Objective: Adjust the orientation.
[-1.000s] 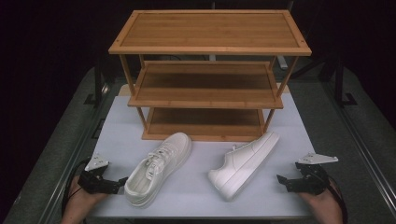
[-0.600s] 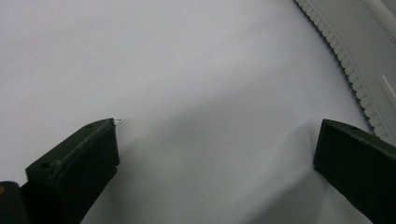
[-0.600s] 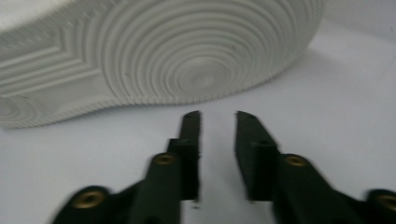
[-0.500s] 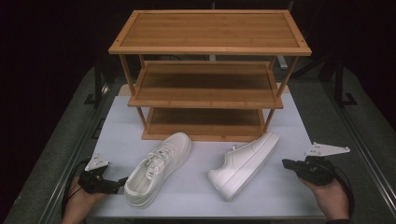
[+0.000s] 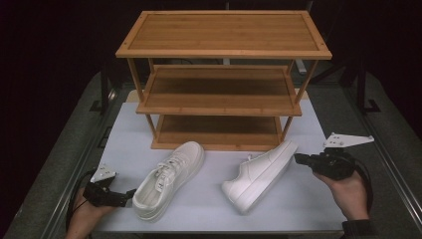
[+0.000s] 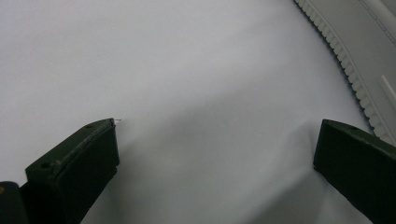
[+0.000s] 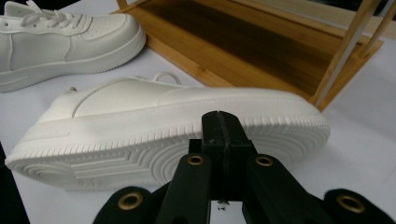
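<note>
1. On the white desk (image 5: 318, 209), right of centre, lies the right sneaker (image 5: 259, 174); it's tipped on its side, sole facing the person's right, toe end up near the rack's front right leg; in the right gripper view the ribbed sole (image 7: 154, 149) runs right across the frame.
2. Right tool (image 5: 298, 159) sits just beside that shoe's toe end, held above the desk by the right hand (image 5: 346, 189); jaws are clenched together with nothing between them, you can see them pressed flat in the right gripper view (image 7: 219, 135); can't tell if the tips actually touch the sole, looks like a tiny gap from above.
3. Left sneaker (image 5: 169, 179) stands upright on its sole to the left, laces up, toe pointing toward the rack, well apart from the other shoe.
4. Left tool (image 5: 130, 192) is low at the front left of the desk, tips just beside that sneaker's heel; jaws spread wide and released, nothing but bare desk between them in the left gripper view (image 6: 215, 154); left hand (image 5: 87, 219) wraps the grip.
5. Behind both shoes stands a three-tier bamboo shoe rack (image 5: 224, 32); all shelves bare wood.
</note>
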`<state>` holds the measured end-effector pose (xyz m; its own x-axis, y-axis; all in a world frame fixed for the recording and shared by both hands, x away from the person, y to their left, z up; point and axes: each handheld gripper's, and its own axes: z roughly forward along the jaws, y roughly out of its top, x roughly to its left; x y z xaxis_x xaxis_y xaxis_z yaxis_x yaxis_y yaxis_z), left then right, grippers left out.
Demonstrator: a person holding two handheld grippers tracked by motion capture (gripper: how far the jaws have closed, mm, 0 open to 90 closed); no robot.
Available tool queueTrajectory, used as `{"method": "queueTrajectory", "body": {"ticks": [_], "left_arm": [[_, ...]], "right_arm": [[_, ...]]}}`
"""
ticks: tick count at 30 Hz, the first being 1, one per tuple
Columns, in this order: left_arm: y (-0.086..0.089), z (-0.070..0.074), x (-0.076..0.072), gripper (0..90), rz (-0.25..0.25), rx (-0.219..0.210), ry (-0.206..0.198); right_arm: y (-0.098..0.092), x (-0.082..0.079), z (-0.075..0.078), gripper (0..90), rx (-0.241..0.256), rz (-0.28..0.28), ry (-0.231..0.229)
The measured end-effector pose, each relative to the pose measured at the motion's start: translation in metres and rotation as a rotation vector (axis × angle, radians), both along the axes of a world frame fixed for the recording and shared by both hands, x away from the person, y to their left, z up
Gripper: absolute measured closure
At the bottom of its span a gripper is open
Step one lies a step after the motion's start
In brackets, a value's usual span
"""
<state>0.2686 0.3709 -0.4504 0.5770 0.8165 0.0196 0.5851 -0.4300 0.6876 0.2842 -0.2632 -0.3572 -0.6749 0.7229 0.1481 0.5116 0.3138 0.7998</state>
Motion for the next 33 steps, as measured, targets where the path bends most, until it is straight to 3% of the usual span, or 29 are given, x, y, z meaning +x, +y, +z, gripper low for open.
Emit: {"method": "queueTrajectory", "body": {"ticks": [12,18,19,33], "left_arm": [[0.0,0.0,0.0,0.0,0.0,-0.002,0.001],[0.0,0.0,0.0,0.0,0.001,-0.002,0.001],[0.0,0.0,0.0,0.0,0.001,-0.002,0.001],[0.0,0.0,0.0,0.0,0.001,-0.003,0.0]], "right_arm": [[0.013,0.018,-0.003,90.0,0.06,0.013,-0.051],[0.019,0.023,-0.008,89.9,0.055,0.023,-0.056],[0.021,0.023,-0.011,90.0,0.035,0.024,-0.049],[0.01,0.011,-0.016,90.0,0.073,0.013,-0.072]]}}
